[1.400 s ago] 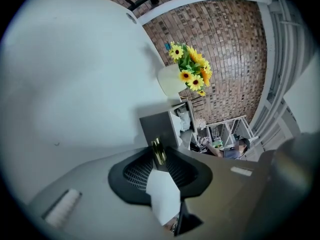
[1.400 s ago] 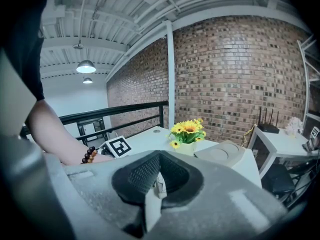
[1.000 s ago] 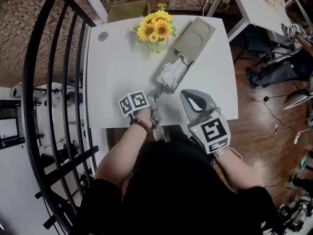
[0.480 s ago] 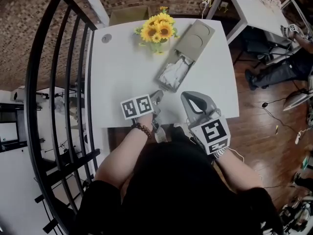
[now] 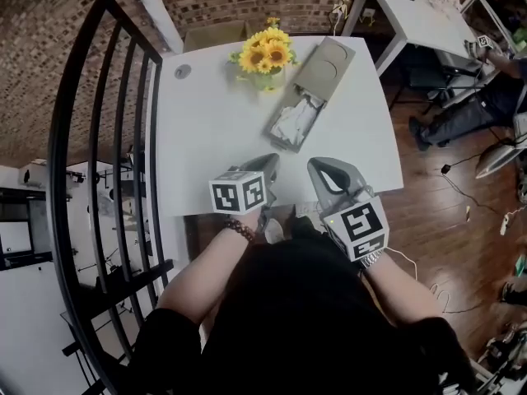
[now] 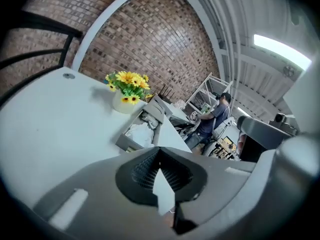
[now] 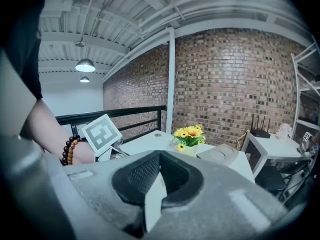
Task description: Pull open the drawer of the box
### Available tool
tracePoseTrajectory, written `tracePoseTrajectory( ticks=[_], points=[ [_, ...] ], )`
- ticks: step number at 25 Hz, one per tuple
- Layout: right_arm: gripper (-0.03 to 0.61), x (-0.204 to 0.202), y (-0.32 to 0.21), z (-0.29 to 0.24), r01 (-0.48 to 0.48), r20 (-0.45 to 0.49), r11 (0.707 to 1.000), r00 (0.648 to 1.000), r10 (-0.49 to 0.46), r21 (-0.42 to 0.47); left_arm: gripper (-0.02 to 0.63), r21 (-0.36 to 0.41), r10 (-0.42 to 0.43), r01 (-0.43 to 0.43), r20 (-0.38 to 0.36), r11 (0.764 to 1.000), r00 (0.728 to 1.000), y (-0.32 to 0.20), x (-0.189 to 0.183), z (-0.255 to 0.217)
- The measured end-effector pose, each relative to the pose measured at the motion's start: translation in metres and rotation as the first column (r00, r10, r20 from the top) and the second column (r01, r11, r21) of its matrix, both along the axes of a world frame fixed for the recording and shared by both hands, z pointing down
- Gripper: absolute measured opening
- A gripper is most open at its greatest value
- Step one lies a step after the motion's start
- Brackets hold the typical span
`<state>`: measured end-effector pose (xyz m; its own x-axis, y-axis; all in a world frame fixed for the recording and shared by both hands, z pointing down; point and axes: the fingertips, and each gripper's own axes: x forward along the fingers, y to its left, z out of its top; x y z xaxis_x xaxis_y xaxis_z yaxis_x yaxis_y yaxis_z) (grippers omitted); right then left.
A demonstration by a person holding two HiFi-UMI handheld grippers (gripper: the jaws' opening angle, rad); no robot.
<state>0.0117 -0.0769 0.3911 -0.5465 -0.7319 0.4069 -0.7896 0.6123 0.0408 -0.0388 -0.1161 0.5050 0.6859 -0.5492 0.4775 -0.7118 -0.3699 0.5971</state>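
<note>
A grey box [image 5: 328, 66] lies slantwise on the white table [image 5: 206, 130], its drawer [image 5: 292, 126] pulled out toward me with white crumpled material inside. My left gripper [image 5: 270, 163] hovers at the table's front edge, a short way back from the drawer's front, shut on nothing. My right gripper [image 5: 321, 167] is beside it, also shut and empty. In the left gripper view the shut left gripper [image 6: 160, 151] points at the drawer [image 6: 136, 134] and box [image 6: 159, 108]. The right gripper view has the shut right gripper [image 7: 160, 158] below the box [image 7: 220, 154].
A pot of yellow sunflowers [image 5: 265, 56] stands at the table's far edge, left of the box. A black railing [image 5: 107, 138] runs along the left. A second white table [image 5: 420, 11] and a person [image 5: 486, 97] are at the right, over wooden floor.
My left gripper has drawn back from the drawer's front toward the table's near edge, and its jaws have gone from open to shut. The right gripper has stayed put.
</note>
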Motion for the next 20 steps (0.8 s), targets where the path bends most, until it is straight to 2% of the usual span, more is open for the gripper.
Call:
tracePoseTrajectory(
  ticks=[3, 9, 15, 20],
  points=[
    [-0.008, 0.002, 0.006, -0.003, -0.020, -0.002, 1.000, 1.000, 0.020, 0.004, 0.012, 0.087, 0.054, -0.060, 0.061, 0.994, 0.997, 0.007, 0.004, -0.021],
    [-0.008, 0.008, 0.018, -0.007, -0.036, 0.001, 0.999, 0.999, 0.036, 0.016, 0.012, 0.194, 0.140, -0.166, 0.142, 0.967, 0.980, 0.028, 0.019, -0.051],
    [-0.008, 0.020, 0.025, -0.010, -0.016, 0.020, 0.999, 1.000, 0.015, 0.028, 0.012, 0.276, 0.144, -0.200, 0.213, 0.940, 0.966, 0.040, 0.031, -0.071],
    [-0.009, 0.033, 0.034, -0.017, 0.014, 0.036, 0.999, 0.999, -0.016, 0.047, 0.012, 0.282, 0.115, -0.183, 0.240, 0.942, 0.964, 0.054, 0.042, -0.074]
  ],
)
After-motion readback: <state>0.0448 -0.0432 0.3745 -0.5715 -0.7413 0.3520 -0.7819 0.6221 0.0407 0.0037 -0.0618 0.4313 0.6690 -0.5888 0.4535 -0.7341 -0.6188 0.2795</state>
